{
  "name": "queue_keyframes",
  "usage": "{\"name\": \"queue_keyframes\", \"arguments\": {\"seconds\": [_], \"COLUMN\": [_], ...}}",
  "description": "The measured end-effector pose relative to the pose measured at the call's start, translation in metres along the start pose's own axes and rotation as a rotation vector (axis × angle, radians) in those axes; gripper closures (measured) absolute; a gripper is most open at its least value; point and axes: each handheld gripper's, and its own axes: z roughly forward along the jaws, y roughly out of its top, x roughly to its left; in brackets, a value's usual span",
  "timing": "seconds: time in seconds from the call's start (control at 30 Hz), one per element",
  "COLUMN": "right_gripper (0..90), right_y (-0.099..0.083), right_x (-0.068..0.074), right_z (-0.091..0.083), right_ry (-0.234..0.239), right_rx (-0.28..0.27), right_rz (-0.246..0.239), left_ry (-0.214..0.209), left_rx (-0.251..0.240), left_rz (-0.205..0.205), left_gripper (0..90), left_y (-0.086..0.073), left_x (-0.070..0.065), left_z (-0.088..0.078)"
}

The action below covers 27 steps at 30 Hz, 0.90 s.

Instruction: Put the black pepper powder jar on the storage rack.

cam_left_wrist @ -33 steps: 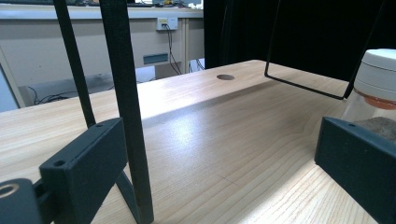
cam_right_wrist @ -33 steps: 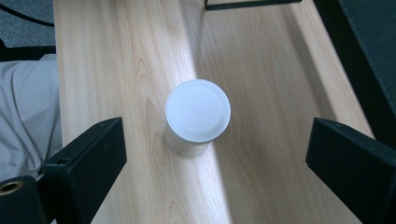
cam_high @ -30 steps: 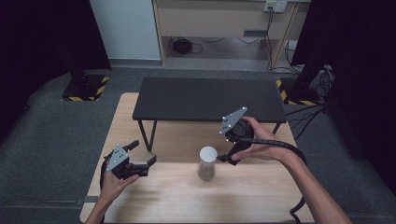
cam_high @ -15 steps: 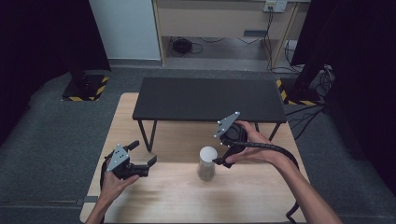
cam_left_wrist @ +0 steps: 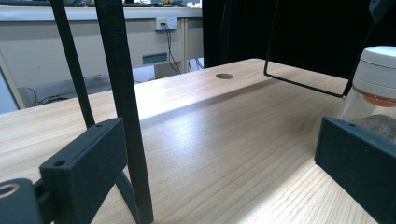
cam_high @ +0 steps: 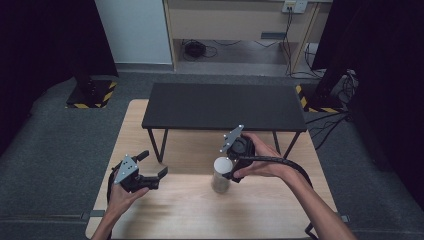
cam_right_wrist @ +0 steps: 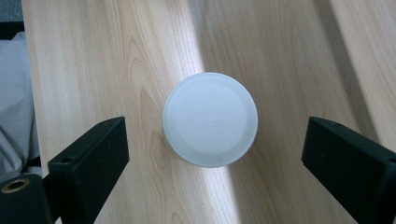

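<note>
While the high view looks down on the pale wooden surface [cam_high: 280, 210], a jar [cam_high: 221, 175] with a white lid stands upright near its middle, in front of a low black bench [cam_high: 223, 106] whose thin legs rest on the wood. The right claw [cam_high: 229, 161] hangs right over the jar, the hand [cam_high: 262, 159] wrapped round it from the right, cable trailing back along the forearm. Over on the left, the left claw [cam_high: 151, 168] sits low above the wood, well apart from the jar, jaws spread and pointing toward it, the left hand [cam_high: 120, 196] behind.

On to the left gripper view: the two black jaws stand wide apart with bare wood between them. The jar [cam_left_wrist: 378, 91] shows at the right edge, white lid on top, something brownish inside the clear wall, partly hidden behind the right-hand jaw. A thin bench leg [cam_left_wrist: 126, 107] rises close in front, and a round hole [cam_left_wrist: 224, 75] sits in the wood farther off.

Now the right gripper view, looking straight down: the round white lid [cam_right_wrist: 210, 119] lies dead centre between the two jaws, which are wide open with clear wood showing on both sides, touching nothing. Pale cloth [cam_right_wrist: 11, 93] shows at the left edge.
</note>
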Motion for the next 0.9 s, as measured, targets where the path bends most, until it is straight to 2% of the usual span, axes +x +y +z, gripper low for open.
{"name": "queue_keyframes", "arguments": {"seconds": [0.33, 0.57, 0.9], "right_gripper": [8.0, 8.4, 21.7], "right_y": [-0.004, -0.003, -0.001], "right_x": [-0.002, -0.003, -0.002], "right_z": [0.019, 0.032, 0.049], "right_ry": [0.022, 0.027, 0.025], "right_rx": [-0.003, 0.006, 0.047], "right_rz": [0.034, 0.033, 0.036], "left_ry": [-0.004, -0.005, -0.010], "left_rx": [0.006, 0.008, 0.010], "left_rz": [0.007, 0.010, 0.015], "left_gripper": [1.9, 1.9, 1.9], "left_y": [0.000, 0.001, 0.001], "left_x": [0.000, 0.000, 0.000], "left_z": [0.001, 0.000, 0.001]}}
